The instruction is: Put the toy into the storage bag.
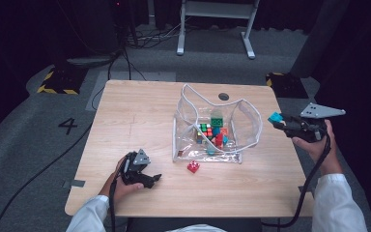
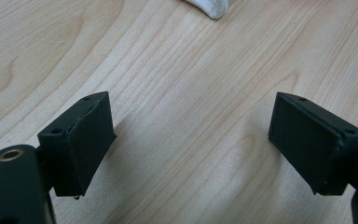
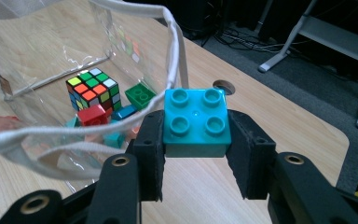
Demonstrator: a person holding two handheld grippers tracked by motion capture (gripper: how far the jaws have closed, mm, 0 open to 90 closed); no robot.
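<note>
A clear plastic bag [image 1: 244,121] with a white rim stands open at the table's middle. Inside lie a puzzle cube [image 3: 92,89], a green brick [image 3: 141,95], a red brick [image 3: 92,115] and other small bricks. My right gripper [image 1: 276,118] hangs just right of the bag's rim, shut on a teal four-stud brick [image 3: 196,122]. A red brick [image 1: 193,166] lies on the table in front of the bag. My left gripper [image 1: 155,179] rests low over the table near the front left, open, with bare wood between its pads [image 2: 85,140].
The wooden table [image 1: 140,116] has a round cable hole [image 1: 223,96] behind the bag. Beyond the table are grey floor, cables, a white desk frame [image 1: 215,29] and hazard-striped bases [image 1: 58,79].
</note>
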